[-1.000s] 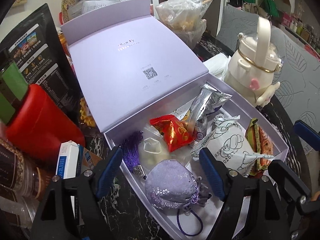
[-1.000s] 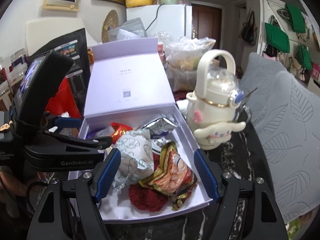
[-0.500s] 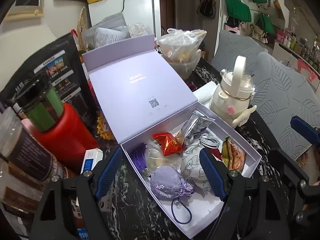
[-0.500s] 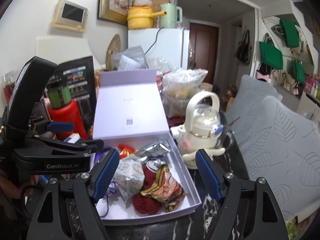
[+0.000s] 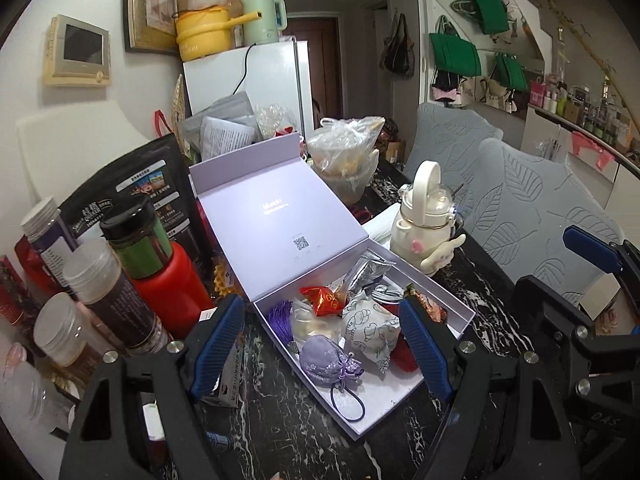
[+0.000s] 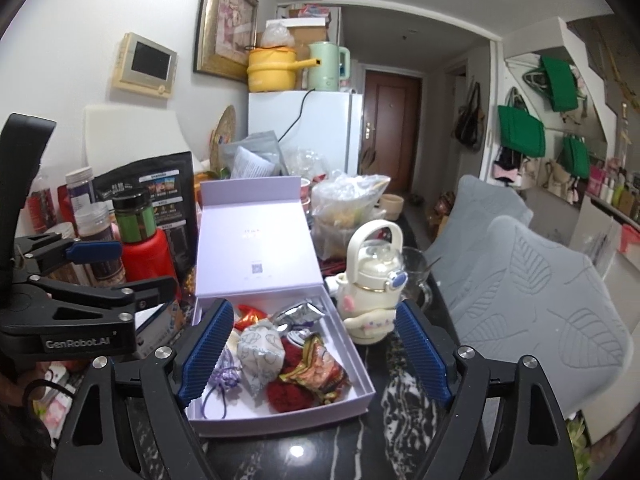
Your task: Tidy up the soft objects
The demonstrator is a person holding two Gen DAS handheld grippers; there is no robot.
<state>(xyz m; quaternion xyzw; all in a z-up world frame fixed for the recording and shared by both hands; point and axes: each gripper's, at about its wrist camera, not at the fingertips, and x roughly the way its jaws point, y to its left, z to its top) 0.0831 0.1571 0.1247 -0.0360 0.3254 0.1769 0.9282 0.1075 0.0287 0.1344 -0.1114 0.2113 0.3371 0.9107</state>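
The open box [image 6: 360, 364] stands in the middle of the tabletop [image 6: 400, 432], its lid [image 6: 256, 256] leaning back. In it the pouch [image 5: 326, 360] lies at the near left, the printed bag [image 6: 260, 352] in the middle, a snack packet [image 6: 316, 364] right. The bottle [image 6: 374, 280] stands right of the box, jars [image 5: 100, 280] left, perhaps touching each other.

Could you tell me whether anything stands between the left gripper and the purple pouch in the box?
Nothing visible does. The purple pouch lies uncovered near the front of the open box, with a white printed pouch beside it, not over it. The left gripper is above it, jaws opening and empty, and the lid is folded back.
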